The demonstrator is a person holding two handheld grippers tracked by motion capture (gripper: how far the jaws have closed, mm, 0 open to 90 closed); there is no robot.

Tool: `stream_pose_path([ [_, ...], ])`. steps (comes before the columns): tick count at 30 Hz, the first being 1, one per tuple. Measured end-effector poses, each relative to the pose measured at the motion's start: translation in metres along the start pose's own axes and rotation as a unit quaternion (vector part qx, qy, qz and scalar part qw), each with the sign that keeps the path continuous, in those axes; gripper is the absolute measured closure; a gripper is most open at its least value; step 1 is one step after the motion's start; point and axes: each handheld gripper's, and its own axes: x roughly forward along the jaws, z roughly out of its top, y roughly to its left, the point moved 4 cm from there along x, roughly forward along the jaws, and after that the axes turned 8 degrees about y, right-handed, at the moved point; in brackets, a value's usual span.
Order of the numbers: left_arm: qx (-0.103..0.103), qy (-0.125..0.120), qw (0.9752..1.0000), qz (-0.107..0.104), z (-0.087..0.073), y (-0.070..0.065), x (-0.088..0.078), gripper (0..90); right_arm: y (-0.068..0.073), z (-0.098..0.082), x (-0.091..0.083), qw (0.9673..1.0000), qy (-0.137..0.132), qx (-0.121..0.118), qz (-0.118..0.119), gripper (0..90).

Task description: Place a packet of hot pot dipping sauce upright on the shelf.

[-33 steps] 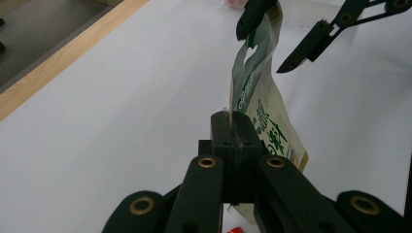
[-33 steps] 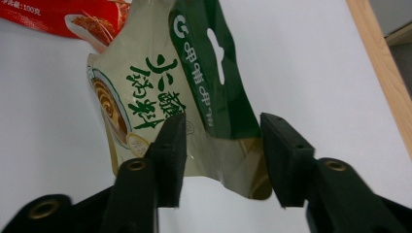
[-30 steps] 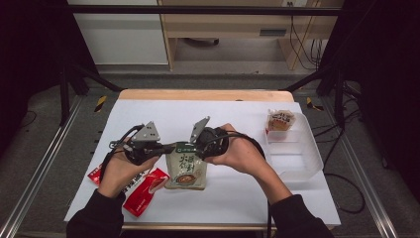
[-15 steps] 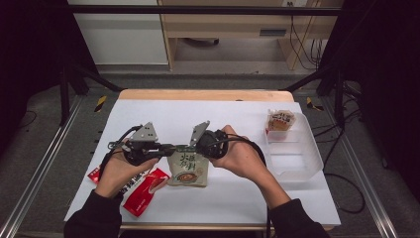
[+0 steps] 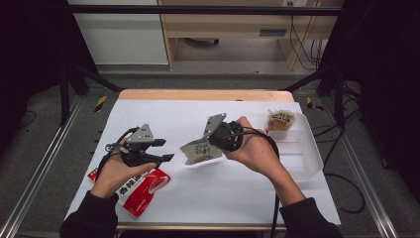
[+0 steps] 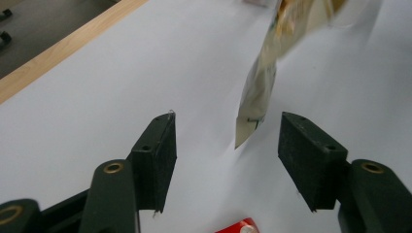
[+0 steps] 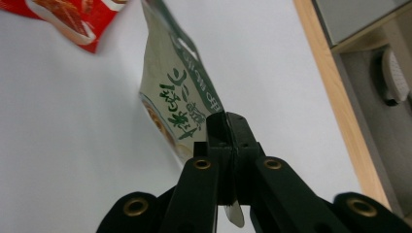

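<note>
Between right gripper (image 7: 227,127) fingers: green pouch (image 7: 177,94) pinched, top cropped; left gripper (image 6: 227,145) just opened, empty.

Table (image 5: 163,94): wood edge, white sheet (image 5: 198,193) over top. Red packet (image 5: 141,186) lying at 7 o'clock, clear tray (image 5: 302,153) at 3 o'clock holding an orange snack pack (image 5: 280,120)

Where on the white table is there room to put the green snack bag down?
The widest bare patch of the table is the far half, between the wooden edge and both hands. There is also room near the front, between the red packet and the right forearm. It is crowded around the left gripper and by the clear bin at the right.
</note>
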Motion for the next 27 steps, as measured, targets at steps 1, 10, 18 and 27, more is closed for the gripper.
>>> stream_pose_path([
  [1,-0.004,0.001,1.0000,0.002,-0.002,0.002,0.001,38.3,-0.003,-0.002,-0.001,1.0000,-0.002,0.002,-0.003,90.0],
  [10,-0.026,0.026,0.9993,0.010,-0.016,0.013,0.009,25.2,-0.018,-0.012,-0.008,0.9996,-0.008,0.020,-0.021,90.0],
  [18,-0.036,0.034,0.9987,0.013,-0.022,0.017,0.014,17.7,-0.025,-0.019,-0.018,0.9985,-0.024,0.038,-0.031,90.0],
  [27,-0.046,0.039,0.9980,0.019,-0.027,0.022,0.013,13.8,-0.035,-0.034,-0.040,0.9966,-0.037,0.059,-0.045,90.0],
])
